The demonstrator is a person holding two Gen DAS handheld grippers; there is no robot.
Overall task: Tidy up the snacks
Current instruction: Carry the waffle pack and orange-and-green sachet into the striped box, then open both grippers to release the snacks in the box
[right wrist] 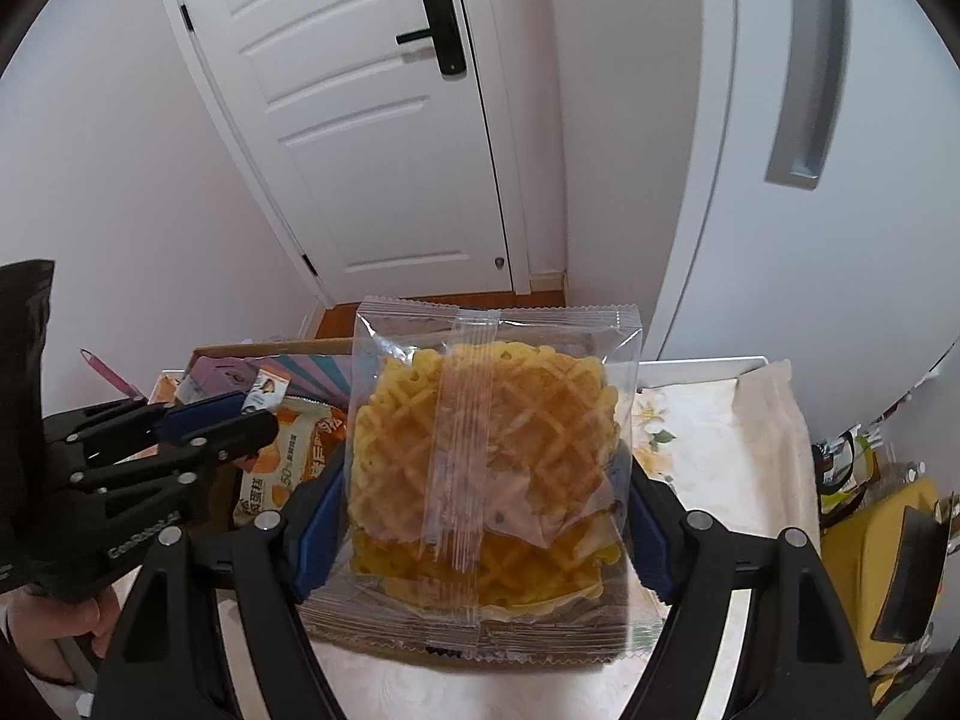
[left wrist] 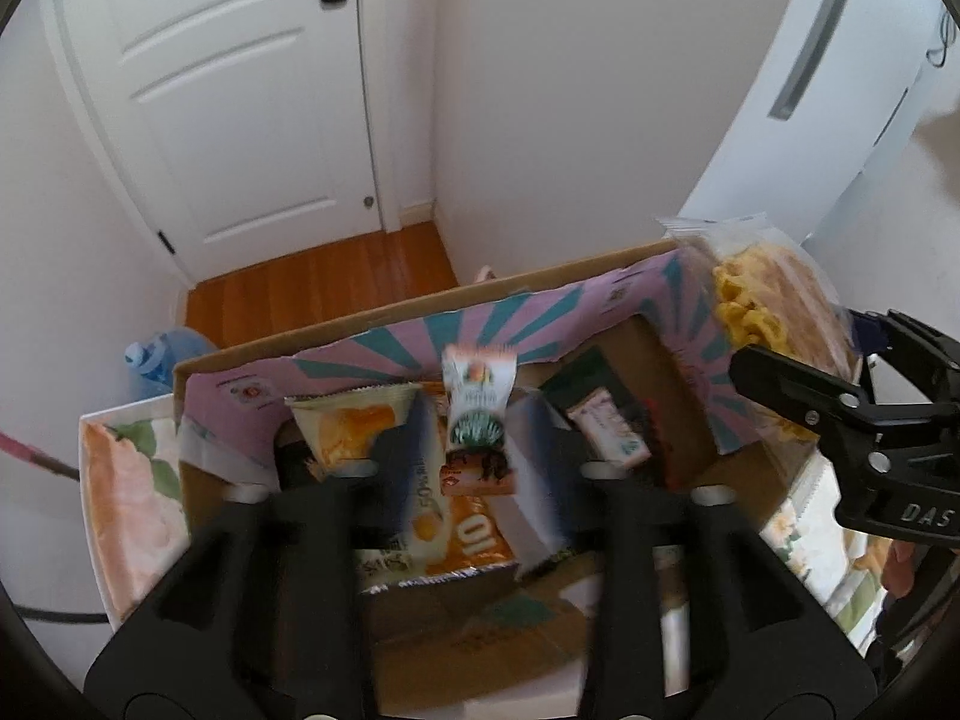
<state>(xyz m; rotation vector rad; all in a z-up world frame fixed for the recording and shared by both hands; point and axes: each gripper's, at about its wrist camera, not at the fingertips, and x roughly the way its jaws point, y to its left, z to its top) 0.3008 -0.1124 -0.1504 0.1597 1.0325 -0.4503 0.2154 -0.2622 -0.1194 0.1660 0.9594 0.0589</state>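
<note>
A: Clamped on the waffle pack [right wrist: 492,456], right claw [right wrist: 486,516]; blue pads pressing both side edges, seam upright, long axis pointing away toward the door [right wrist: 372,120].

B: Left claw [left wrist: 474,474]?

A: Spread, pinching nothing, hovering over the box [left wrist: 714,384], above a small packet [left wrist: 477,408] standing on end among the snacks inside.

B: Pack's place?

A: Lifted over the worktop [right wrist: 720,456], just right of the box.

B: Handling?

A: Likely light, slick film, brittle waffles. Best gripped gently at the sides, never squeezed across the middle.
</note>
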